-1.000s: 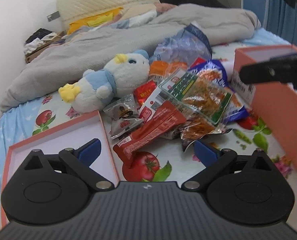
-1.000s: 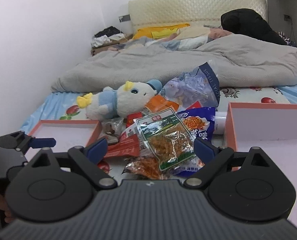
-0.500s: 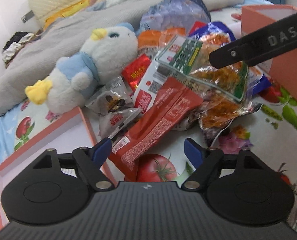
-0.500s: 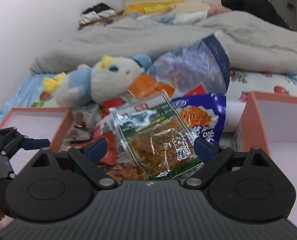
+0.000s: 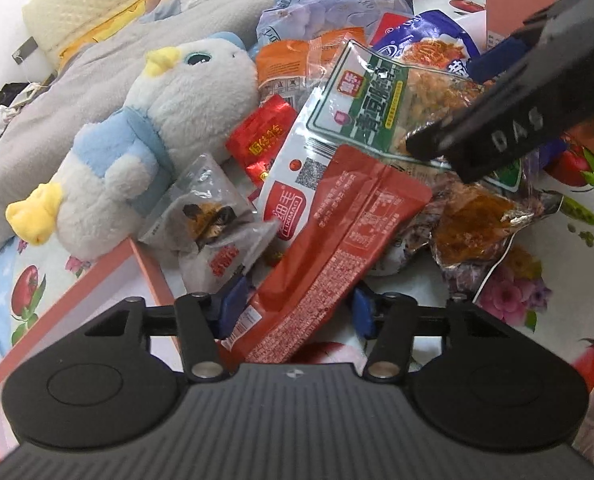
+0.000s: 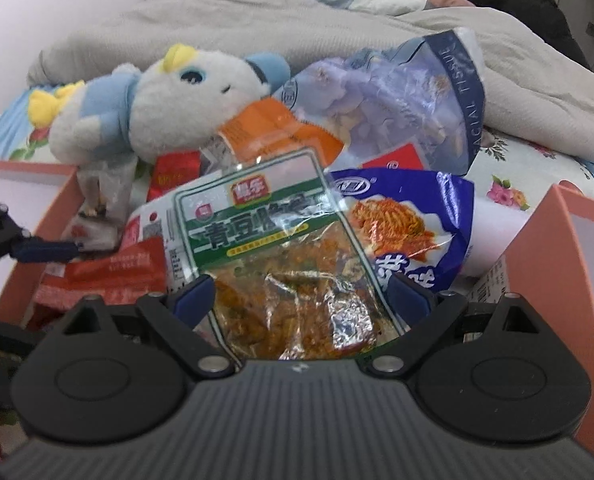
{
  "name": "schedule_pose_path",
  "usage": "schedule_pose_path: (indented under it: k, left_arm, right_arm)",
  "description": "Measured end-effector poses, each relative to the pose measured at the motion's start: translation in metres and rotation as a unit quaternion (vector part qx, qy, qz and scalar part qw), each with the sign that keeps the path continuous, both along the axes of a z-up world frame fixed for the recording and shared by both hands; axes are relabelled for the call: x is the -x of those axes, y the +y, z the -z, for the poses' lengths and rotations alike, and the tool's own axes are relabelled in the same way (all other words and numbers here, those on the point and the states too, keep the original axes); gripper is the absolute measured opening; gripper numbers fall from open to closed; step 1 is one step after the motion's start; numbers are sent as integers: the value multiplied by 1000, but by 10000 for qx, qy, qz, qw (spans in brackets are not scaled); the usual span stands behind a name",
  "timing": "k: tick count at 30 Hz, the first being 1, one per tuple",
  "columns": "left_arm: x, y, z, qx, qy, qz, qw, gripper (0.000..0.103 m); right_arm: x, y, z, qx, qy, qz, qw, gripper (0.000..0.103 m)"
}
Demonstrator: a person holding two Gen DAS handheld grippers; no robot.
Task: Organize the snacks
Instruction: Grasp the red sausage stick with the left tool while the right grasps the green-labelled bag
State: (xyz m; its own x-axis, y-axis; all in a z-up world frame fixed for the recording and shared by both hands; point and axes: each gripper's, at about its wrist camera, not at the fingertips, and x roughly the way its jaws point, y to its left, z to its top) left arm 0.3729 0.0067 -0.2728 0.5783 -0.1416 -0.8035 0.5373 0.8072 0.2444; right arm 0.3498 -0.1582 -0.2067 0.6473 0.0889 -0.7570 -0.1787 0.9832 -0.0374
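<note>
A pile of snack packets lies on the flowered bed sheet. My left gripper (image 5: 297, 306) straddles the lower end of a long red packet (image 5: 337, 232); its jaws are closing, and its blue pads stand just beside the packet's edges. My right gripper (image 6: 301, 294) is open wide over a green-labelled clear packet (image 6: 273, 248), whose foil end lies between its fingers. The left wrist view shows the right gripper's black arm (image 5: 497, 120) above that green packet (image 5: 361, 108). A blue packet (image 6: 409, 216) lies right of the green one.
A salmon-edged box lid (image 5: 149, 272) lies at the left and a taller salmon box (image 6: 557, 216) at the right. A plush duck (image 5: 157, 120), a tissue pack (image 6: 397, 100), grey packets (image 5: 205, 208) and a small red packet (image 5: 261, 136) crowd the pile. A grey blanket (image 6: 257, 28) lies behind.
Both grippers have come down and closer to the pile. The left jaws have narrowed around the red packet's end. The right jaws stay wide, now around the green packet.
</note>
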Motion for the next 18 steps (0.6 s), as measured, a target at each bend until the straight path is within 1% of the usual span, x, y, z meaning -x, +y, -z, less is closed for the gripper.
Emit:
schedule_pose_path:
  k: [1,3,4,5,6,8,9,10,11,12,17,18]
  left_arm:
    - [-2,1,0,39,38,-6,10000,54]
    - [-2,1,-2,55,79,-60,9999,47]
    - [-2,1,-2,31,78,-67,9999,43]
    - [-2,1,-2,11,74,-65,10000,38]
    - [-1,1,-3,-2,76,-66,9999,36]
    - [1,2,-4,24,77,-101,9999,32]
    - [3,3,-5,61,96,-139,9998,31]
    - [4,3,-7,113,111,-190,9997,30]
    - [6,4,-9,167,127,-239,9995,29]
    - [7,5,-11,228,145,-305,9992,28]
    - [19,4,-20,497,248,-515,9971,28]
    - [23,3,-23,536,246,-564,9967,28]
  right_arm:
    - [1,1,1,36,10,-27,10000,94]
    - [1,2,2,46,62,-49,10000,86]
    - [2,2,2,51,76,-48,9999,80]
    - [2,2,2,60,87,-47,9999,75]
    - [4,2,0,89,77,-55,9999,73]
    - [5,2,-2,95,68,-69,9999,66]
    - [6,2,-3,85,76,-73,9999,64]
    - [7,2,-4,90,79,-91,9999,60]
    - [9,2,-5,95,78,-90,9999,52]
    - [11,2,-7,108,68,-79,9999,48]
    - [26,4,-16,153,1,-119,9998,37]
    - [29,3,-18,145,-17,-115,9998,36]
